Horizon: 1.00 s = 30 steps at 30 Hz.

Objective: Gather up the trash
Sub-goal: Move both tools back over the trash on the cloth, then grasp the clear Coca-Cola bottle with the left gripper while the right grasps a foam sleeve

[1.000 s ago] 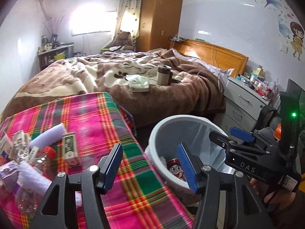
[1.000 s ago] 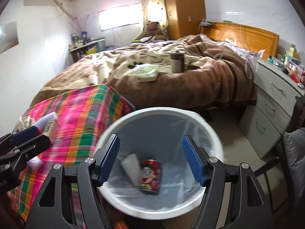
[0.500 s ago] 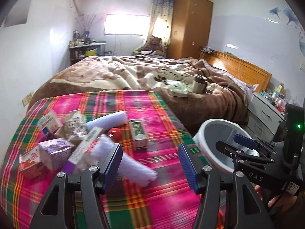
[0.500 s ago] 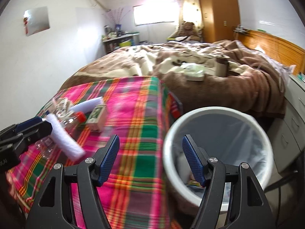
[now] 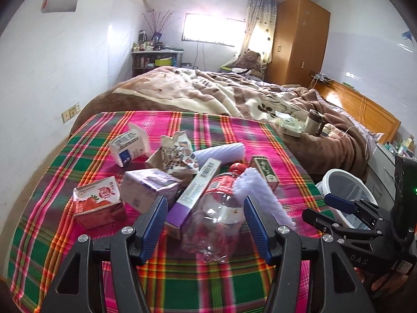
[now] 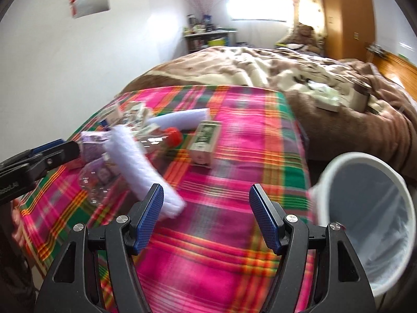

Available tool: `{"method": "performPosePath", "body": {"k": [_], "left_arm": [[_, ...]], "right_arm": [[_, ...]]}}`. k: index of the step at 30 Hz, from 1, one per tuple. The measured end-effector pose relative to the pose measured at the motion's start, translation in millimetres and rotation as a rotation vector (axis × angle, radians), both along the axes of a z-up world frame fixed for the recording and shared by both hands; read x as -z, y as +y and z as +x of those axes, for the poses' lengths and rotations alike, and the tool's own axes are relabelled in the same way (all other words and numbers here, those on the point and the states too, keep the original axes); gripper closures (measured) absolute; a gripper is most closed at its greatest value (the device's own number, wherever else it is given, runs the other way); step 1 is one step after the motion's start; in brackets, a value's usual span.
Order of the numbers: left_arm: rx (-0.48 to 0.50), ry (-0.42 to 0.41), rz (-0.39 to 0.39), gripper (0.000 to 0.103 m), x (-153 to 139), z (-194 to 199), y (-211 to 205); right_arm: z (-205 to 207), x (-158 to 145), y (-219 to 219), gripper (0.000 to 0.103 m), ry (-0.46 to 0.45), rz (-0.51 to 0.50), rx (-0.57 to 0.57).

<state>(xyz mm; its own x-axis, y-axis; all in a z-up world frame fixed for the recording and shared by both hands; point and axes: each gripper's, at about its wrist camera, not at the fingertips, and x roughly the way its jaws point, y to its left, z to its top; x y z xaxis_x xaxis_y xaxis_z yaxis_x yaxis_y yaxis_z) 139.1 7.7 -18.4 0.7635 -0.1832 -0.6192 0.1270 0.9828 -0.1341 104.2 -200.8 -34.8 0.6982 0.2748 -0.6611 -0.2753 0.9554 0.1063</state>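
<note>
On the counter under its plaid cloth, the trash lies in one loose heap, ahead of both claws. Going from left to right of the left claw, whose jaws stand partly apart with nothing gripped: a red strawberry carton lies ahead to its left, probably light and easy to crush, best taken across its flat sides. Next comes a purple carton, likely the same sort of handling. Straight ahead between the jaws lies a long purple box, stiff card by its look, to be taken across its narrow width. Touching it on the right is a clear plastic bottle with a red cap; it looks empty, light, slick and springy, so a hold across the body near the neck seems safest. A white foam sleeve lies just right of it, soft and probably compressible anywhere. Beyond that stands a small green box.

The right claw hangs wide and empty over bare cloth, the foam sleeve at its left jaw and the white bin off to its right, beside the counter.

A second ago both claws looked down at the bin, the right one straight into it, where a red can lay. Now both face the heap, and the bin has slid to the right edge of each view. Neither claw's gap has changed.
</note>
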Motion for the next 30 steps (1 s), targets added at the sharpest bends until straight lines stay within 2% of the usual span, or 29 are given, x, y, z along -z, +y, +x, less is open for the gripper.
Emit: {"method": "performPosePath", "body": {"k": [6,10,11,12,15,16,21,30], "left_arm": [[0.006,0.026,-0.01,0.042,8.1,8.5,6.9],[0.021,0.04,-0.007,0.042,13.0,15.9,7.6],[0.027,0.043,-0.006,0.042,14.1,17.6,7.8],[0.036,0.048,-0.006,0.042,15.1,20.1,7.4],[0.045,0.056,-0.003,0.042,15.6,25.8,5.4],[0.053,0.055,0.0,0.042,15.2,28.0,4.3],[0.089,0.065,0.013,0.042,17.1,36.5,-4.1],[0.16,0.125,0.044,0.042,33.1,51.5,-31.0]], "right_arm": [[9.4,12.4,30.7,0.033,0.037,-0.047,-0.097],[12.9,16.5,36.9,0.034,0.057,-0.06,-0.113],[13.3,16.3,36.5,0.041,0.061,-0.054,-0.113],[14.6,16.8,36.7,0.053,0.066,-0.052,-0.111],[16.9,19.1,34.9,0.072,0.081,-0.059,-0.091],[17.8,19.7,34.9,0.075,0.086,-0.058,-0.088],[17.5,19.8,26.4,0.079,0.102,-0.028,-0.052],[12.2,17.2,5.1,0.079,0.101,0.012,0.053]]}}
